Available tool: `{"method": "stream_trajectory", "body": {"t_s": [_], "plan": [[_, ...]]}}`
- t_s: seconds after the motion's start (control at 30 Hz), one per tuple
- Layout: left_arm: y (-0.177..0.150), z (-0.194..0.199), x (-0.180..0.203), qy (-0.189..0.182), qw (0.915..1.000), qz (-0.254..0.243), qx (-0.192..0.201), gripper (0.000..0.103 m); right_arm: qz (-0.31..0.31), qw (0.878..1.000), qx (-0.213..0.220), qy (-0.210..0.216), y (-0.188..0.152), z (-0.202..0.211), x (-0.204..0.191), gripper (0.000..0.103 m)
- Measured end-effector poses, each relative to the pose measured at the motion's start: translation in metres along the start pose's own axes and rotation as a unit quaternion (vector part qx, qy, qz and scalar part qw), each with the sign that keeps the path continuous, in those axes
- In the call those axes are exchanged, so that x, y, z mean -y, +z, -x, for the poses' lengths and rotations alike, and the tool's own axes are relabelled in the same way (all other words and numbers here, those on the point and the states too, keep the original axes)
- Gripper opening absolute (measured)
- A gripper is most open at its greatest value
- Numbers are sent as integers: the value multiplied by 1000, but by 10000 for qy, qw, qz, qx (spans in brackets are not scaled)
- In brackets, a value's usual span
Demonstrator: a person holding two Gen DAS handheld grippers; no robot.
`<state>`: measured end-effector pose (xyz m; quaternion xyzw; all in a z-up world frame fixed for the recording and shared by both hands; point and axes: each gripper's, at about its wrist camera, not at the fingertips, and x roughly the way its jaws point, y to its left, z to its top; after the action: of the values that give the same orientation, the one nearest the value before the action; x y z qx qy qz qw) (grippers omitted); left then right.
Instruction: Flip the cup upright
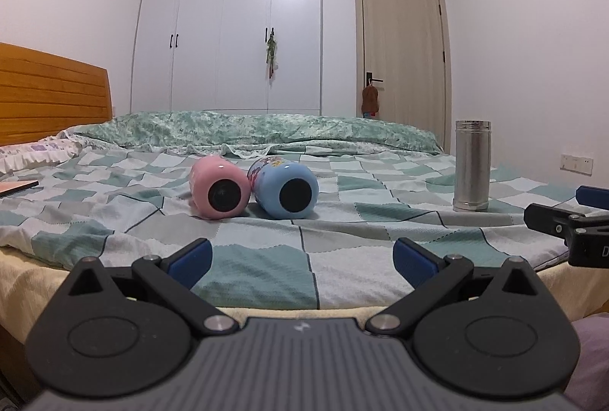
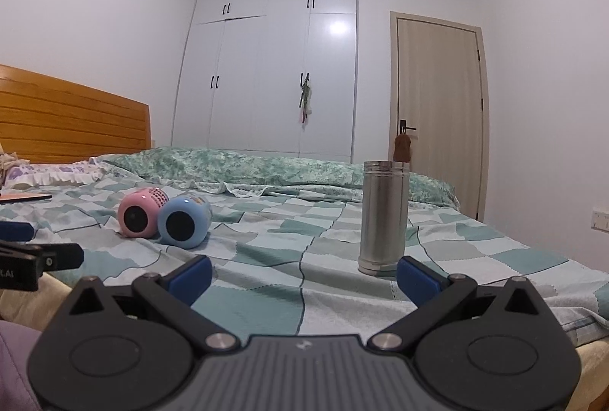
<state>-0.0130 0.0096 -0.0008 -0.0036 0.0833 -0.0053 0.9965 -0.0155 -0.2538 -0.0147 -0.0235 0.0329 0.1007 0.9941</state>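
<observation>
Centrally on the checked bedspread (image 1: 266, 258), a pink cup (image 1: 219, 192) and a blue cup (image 1: 285, 190) lie on their sides, touching, bases toward both cameras. A steel flask (image 2: 383, 216) stands upright, well apart to their right. Left gripper (image 1: 302, 258) and right gripper (image 2: 304, 275) hover at the bed's near edge, jaws spread wide, holding nothing.

The checkered bed (image 1: 266, 258) bears pink cup (image 1: 219, 188), blue cup (image 1: 285, 188), steel cup (image 1: 472, 167).

Glossy pink cup (image 1: 219, 188), glossy blue cup (image 1: 283, 189); brushed-metal flask (image 1: 472, 165); woven cloth bedsheet (image 1: 342, 232).
</observation>
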Motion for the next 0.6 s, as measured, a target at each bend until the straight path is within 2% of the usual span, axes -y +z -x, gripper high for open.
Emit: {"method": "stream_trajectory", "body": {"t_s": [0.6], "plan": [[0, 2, 0, -11, 10000, 5, 18, 103, -6, 10000, 28, -2, -3, 1, -1, 103]]}}
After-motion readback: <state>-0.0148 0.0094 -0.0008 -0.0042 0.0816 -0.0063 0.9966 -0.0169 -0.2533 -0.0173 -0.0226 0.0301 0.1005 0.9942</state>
